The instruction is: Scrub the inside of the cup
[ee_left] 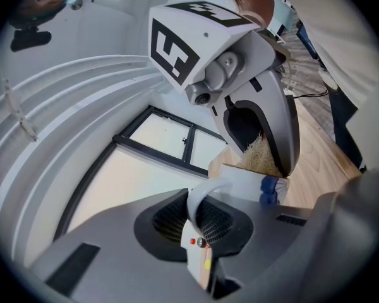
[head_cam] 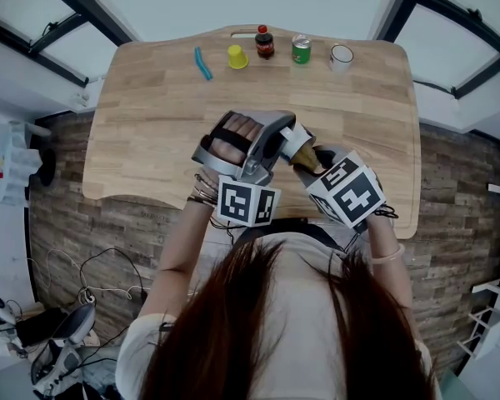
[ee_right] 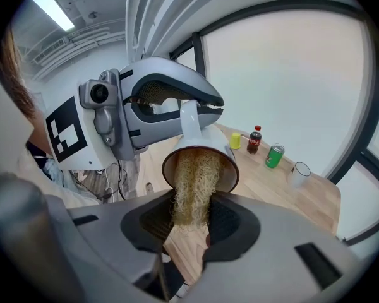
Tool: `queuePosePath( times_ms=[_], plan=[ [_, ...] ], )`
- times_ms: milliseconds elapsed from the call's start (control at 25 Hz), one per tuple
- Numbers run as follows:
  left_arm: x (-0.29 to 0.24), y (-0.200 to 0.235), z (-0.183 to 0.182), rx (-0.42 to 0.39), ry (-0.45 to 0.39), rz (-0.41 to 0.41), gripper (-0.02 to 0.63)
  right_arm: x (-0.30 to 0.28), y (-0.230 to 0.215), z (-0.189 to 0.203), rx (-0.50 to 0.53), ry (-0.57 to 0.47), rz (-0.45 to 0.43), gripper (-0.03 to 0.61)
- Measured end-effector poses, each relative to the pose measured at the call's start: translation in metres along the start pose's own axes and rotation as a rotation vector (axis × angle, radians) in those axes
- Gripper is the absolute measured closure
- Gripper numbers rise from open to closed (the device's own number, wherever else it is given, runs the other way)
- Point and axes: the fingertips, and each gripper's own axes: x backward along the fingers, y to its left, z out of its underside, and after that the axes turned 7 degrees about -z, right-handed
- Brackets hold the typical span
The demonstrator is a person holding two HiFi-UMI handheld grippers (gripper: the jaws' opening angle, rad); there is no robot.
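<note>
With my left gripper I hold the cup by its handle. The jaws are nearly together, with only the thin white loop of the handle pinched between them, so the cup hangs free above the near edge of the wooden table and does not rest on it. I think the handle is the good place to take it, because the mouth is left completely free for the other tool. The cup is tilted so that its opening faces my right gripper, and this lets me go straight in. The right jaws are closed partway on a straw-coloured scrubber, a bundle of loose fibres. Its near end sits between the pads and its far end goes over the rim into the cup, where it touches the inner wall. The two grippers are close in front of my body, almost meeting, which I judge gives more control for pushing and turning. The scrubbing seems to be under way, but I cannot tell how much of the inside is done or whether the fibres reach the bottom. At the far edge of the table, well apart from my work, stand a blue tool, a yellow cup, a cola bottle, a green can and a white mug, none of them in use.
</note>
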Motion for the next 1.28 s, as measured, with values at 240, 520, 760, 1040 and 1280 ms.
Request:
queuePosePath(
  times_ms=[240,520,760,1040,1280],
  plan=[
    [0.000,-0.001,-0.003,-0.005,-0.019,0.002,0.589,-0.001,0.002,-0.003,-0.045,-0.020,-0.066,0.454],
    [0.000,-0.005,-0.007,0.005,-0.049,0.013,0.589,0.000,0.008,0.000,-0.148,-0.052,-0.206,0.454],
    [-0.001,-0.003,-0.009,-0.006,-0.069,-0.006,0.589,0.003,0.011,-0.003,-0.261,-0.116,-0.320,0.454],
    [0.002,0.004,-0.012,-0.013,-0.092,-0.034,0.589,0.008,0.015,-0.009,-0.351,-0.181,-0.413,0.454],
    [0.001,0.005,-0.014,-0.018,-0.109,-0.047,0.589,0.010,0.015,-0.010,-0.403,-0.214,-0.467,0.454]
  ],
)
